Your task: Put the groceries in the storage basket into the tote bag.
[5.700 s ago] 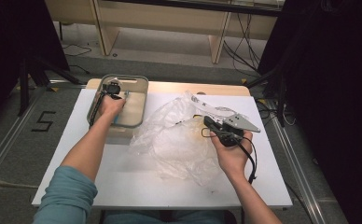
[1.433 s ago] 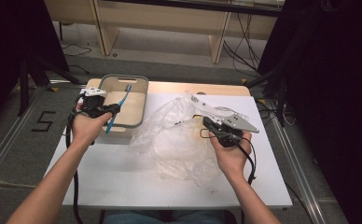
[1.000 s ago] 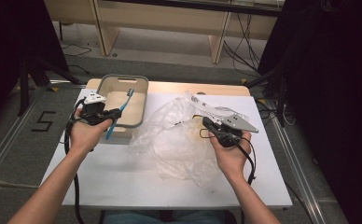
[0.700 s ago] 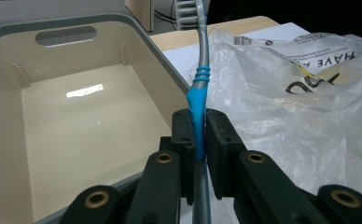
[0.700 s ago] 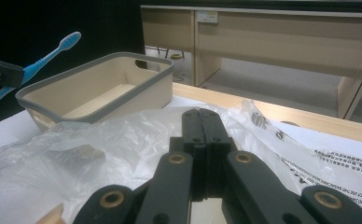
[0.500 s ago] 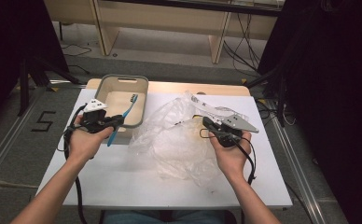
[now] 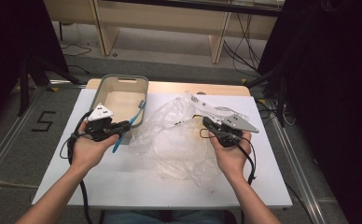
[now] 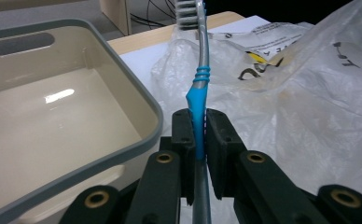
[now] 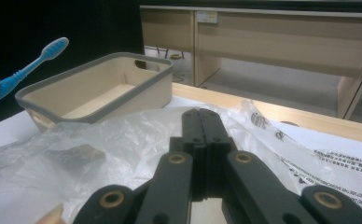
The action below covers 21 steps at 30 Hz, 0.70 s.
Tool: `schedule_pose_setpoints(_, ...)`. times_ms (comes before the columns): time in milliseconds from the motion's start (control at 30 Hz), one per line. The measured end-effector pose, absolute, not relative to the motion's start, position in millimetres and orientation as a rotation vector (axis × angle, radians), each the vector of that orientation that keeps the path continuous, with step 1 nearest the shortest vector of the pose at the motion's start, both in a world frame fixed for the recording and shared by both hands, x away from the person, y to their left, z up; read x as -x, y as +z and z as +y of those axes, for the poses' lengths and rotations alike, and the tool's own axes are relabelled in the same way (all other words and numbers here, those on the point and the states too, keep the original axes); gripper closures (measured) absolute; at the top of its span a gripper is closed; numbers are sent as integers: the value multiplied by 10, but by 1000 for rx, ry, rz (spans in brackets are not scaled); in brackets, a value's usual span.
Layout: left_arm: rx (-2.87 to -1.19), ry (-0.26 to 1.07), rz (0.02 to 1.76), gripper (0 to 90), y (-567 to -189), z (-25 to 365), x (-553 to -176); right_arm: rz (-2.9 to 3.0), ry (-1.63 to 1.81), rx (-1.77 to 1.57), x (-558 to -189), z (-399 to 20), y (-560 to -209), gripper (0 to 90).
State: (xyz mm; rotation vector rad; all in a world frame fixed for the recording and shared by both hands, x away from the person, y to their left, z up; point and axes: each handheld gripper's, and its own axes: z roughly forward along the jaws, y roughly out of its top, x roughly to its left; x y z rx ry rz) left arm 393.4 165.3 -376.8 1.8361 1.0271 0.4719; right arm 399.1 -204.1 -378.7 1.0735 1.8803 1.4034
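My left gripper (image 7: 122, 127) is shut on the handle of a blue toothbrush (image 7: 135, 115), in front of the tub's near right corner. In the left gripper view the toothbrush (image 8: 199, 86) stands up between the jaws of the gripper (image 8: 197, 128), bristles at the far end. A crumpled clear plastic bag (image 7: 179, 140) lies mid-table. My right gripper (image 7: 207, 121) rests at the bag's right edge. In the right gripper view the jaws of the gripper (image 9: 201, 122) are pressed together, and the bag's film (image 9: 137, 135) gathers up to them.
A beige tub with a grey rim (image 7: 123, 78) stands at the table's back left, nothing inside it. A small brown thing (image 9: 79, 156) shows through the bag's film. Cables trail from both grippers. Wooden furniture legs stand on the floor beyond the table.
My left gripper has come out of the tub with the toothbrush and drawn back toward the person, the brush tilting right toward the bag. The right gripper and bag have stayed put.
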Motion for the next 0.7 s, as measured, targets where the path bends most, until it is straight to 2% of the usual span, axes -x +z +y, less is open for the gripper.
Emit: schedule_pose_setpoints(700, -1885, 440, 914, 821, -3764, 1392, -3688, 1879, 1401, -1076, -3993, -2045, -3788, 900)
